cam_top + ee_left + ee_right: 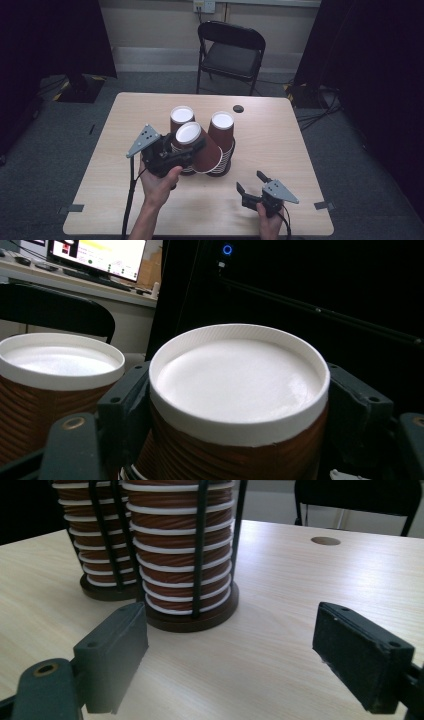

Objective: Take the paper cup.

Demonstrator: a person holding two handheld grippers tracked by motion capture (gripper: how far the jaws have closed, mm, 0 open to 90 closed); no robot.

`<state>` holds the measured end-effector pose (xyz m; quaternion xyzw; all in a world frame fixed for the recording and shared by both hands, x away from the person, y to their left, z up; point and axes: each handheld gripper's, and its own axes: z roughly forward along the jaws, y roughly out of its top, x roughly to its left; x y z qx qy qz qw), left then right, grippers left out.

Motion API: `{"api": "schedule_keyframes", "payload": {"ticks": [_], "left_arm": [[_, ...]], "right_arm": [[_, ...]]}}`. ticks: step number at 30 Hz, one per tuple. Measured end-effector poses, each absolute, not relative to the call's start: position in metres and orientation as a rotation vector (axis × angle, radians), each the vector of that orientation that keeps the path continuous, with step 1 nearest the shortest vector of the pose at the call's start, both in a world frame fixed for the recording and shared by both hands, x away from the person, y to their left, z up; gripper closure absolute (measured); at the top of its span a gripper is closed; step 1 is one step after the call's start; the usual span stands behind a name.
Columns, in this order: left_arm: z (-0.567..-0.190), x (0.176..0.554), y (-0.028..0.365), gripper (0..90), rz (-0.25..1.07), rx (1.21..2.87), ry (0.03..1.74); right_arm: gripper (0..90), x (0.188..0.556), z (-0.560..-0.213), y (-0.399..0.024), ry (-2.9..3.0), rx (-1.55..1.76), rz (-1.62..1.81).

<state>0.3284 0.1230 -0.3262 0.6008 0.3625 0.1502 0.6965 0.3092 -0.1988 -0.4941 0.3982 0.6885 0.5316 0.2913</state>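
right gripper (252, 183): nearest the person, low over the table's (280, 150) front right part, jaws spread wide with nothing between them, pointed at the cup holders.
left gripper (192, 150): left of centre, jaws closed on the held cup (200, 147), one pad on each side just under the rim.
held cup: brown ribbed paper cup, upside down, white base (237, 380) facing up, tilted, in front of the two stacks and over the holders' front edge.
handling: by the look of it light, thin-walled and easy to crush; the ribs give some friction; best gripped gently on the side wall near the stiffer base ring.
cup stacks (182, 555): inverted brown cups nested in two black wire holders on round bases, mid-table, touching side by side.
table hole (238, 108): near the far edge.
chair (231, 52): black folding chair beyond the table.
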Motion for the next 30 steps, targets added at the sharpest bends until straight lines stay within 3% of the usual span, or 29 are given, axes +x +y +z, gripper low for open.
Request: {"api": "schedule_keyframes", "payload": {"ticks": [6,8,14,30], "left_arm": [[-0.336,0.326,0.124,23.1,0.346,1.34,0.827],[-0.348,0.325,0.125,23.0,0.409,1.329,0.877],[-0.364,0.329,0.131,23.1,0.358,1.318,0.904],[-0.399,0.325,0.131,23.1,0.235,1.351,0.902]], "right_arm": [[13.7,0.31,-0.494,-0.19,1.895,1.02,1.382],[13.8,0.31,-0.494,-0.184,1.931,0.976,1.375],[16.0,0.313,-0.494,-0.173,1.973,0.952,1.379],[32.1,0.298,-0.49,-0.141,2.011,0.775,1.526]]}}
